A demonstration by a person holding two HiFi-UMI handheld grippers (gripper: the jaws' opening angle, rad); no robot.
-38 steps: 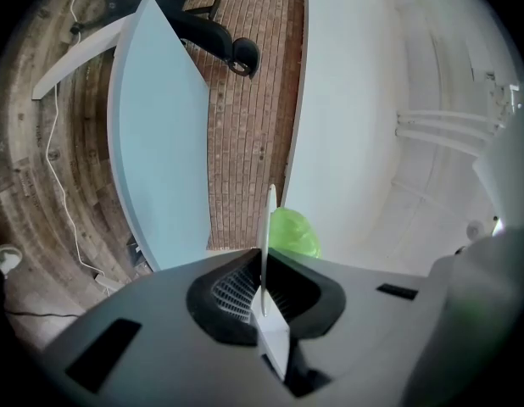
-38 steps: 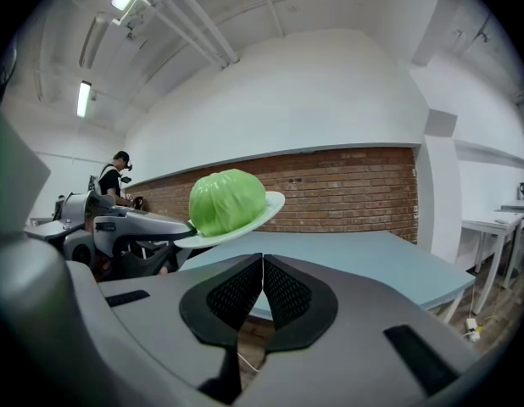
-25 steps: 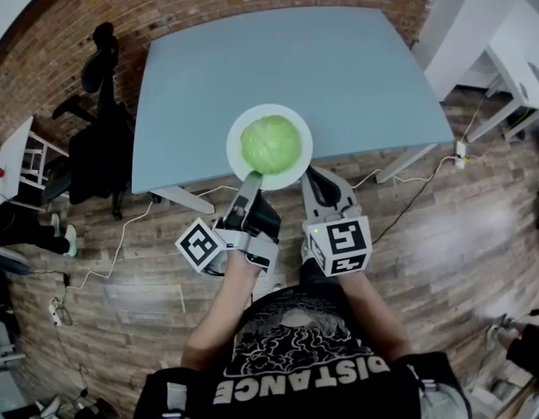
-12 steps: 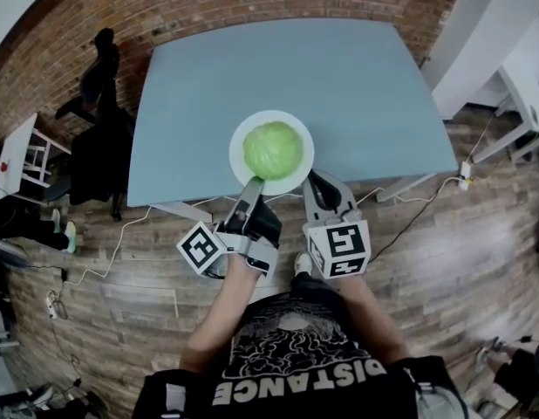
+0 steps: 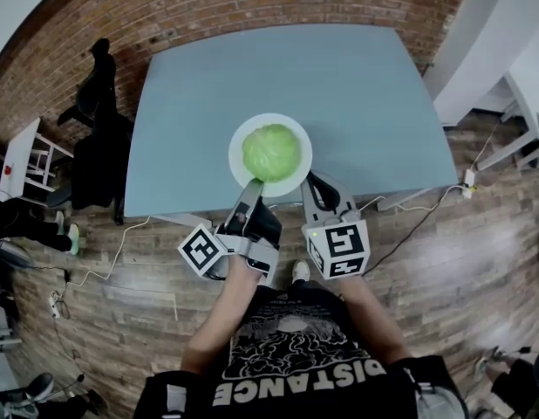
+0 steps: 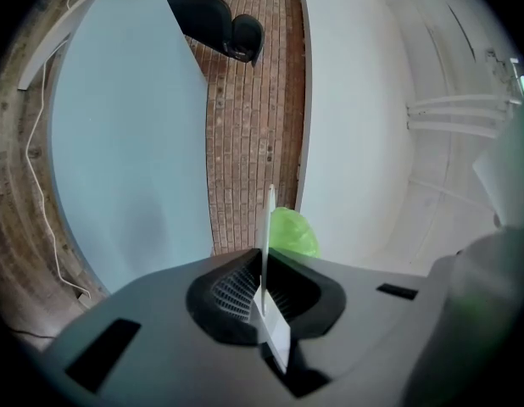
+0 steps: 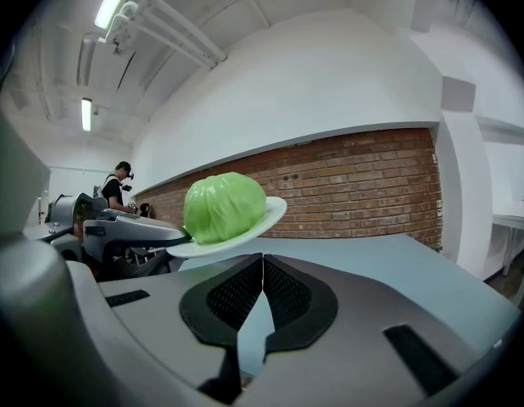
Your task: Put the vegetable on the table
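Farther forward than a second ago, the left gripper (image 5: pixel 255 182) pinches the plate (image 5: pixel 297 178) by its near rim; the right gripper (image 5: pixel 311 180) waits alongside, jaws together on nothing. The cabbage (image 5: pixel 271 151) rides the raised, tilted plate. It would be best to level it, then lower it gently onto the table (image 5: pixel 208 85).

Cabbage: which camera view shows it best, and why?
The right gripper view: the cabbage is large, sharp and seen side-on, sitting on the tilted plate. The head view shows its whole top from above, but small. The left gripper view shows only a green sliver behind the plate's edge.
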